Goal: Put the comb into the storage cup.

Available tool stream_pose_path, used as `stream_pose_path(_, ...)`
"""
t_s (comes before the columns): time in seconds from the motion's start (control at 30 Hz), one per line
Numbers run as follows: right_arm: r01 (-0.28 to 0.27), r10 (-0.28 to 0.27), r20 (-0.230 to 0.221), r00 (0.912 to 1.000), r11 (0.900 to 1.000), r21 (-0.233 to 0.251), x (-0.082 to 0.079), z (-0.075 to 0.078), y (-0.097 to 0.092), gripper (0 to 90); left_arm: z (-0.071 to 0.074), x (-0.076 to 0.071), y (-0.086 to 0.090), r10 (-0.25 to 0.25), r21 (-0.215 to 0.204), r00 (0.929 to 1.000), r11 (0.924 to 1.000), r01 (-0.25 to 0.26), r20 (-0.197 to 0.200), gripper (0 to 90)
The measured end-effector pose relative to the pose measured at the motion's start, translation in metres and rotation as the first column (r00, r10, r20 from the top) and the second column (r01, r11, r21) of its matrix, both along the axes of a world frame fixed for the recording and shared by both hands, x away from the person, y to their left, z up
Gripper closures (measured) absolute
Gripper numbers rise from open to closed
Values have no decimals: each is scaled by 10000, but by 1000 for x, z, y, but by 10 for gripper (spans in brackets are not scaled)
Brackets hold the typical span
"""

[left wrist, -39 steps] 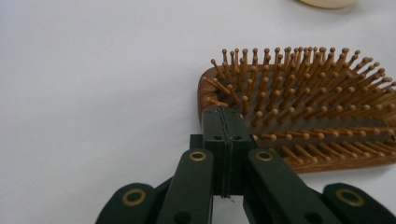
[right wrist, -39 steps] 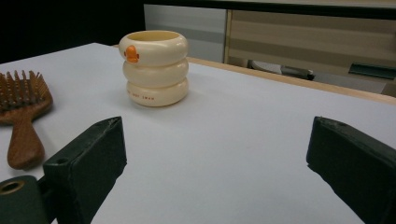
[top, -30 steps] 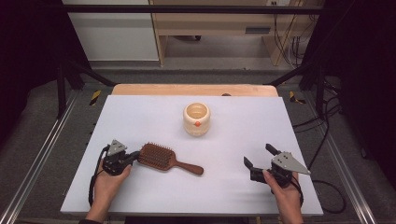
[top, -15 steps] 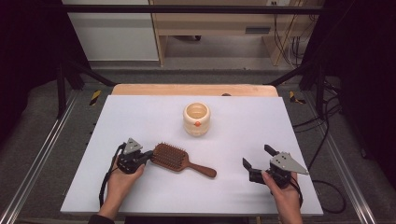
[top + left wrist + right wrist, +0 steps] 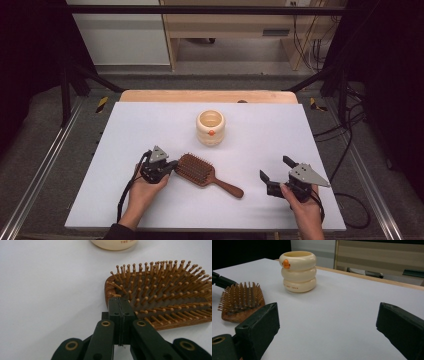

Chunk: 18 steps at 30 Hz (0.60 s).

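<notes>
A wooden paddle hairbrush (image 5: 200, 172) lies bristles up on the white table (image 5: 300, 130), its handle pointing right toward the front. My left gripper (image 5: 172, 166) is shut with nothing between its jaws. In the left gripper view its joined tip (image 5: 119, 302) touches the near edge of the hairbrush head (image 5: 162, 305). My right gripper (image 5: 274, 168) stands open at the front right, apart from the handle end and holding nothing. From the right gripper view, the open right gripper (image 5: 327, 322) faces the hairbrush (image 5: 240, 301) and a cream ringed cup (image 5: 298, 271).
The cream cup (image 5: 210, 127), with a small orange mark on its side, stands upright at the table's middle, behind the hairbrush. A wooden strip (image 5: 207, 96) runs along the far edge. Metal rails flank both sides, and cables lie on the floor at right.
My left gripper has moved to the right along the table, and the hairbrush has slid right ahead of it. The right gripper has stayed in place.
</notes>
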State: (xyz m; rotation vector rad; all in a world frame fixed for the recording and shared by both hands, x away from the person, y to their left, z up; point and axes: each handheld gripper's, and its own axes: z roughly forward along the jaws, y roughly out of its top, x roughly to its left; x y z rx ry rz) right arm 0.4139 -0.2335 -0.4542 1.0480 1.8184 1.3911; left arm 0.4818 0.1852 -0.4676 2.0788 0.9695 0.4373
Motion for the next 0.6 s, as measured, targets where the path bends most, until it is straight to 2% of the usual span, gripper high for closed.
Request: stream_pose_path(0.6,12,-12,-179,9998,10000,-3,-1,-1,1,50,1,-1,-34,-604,74,9981,9981,605,-90,900)
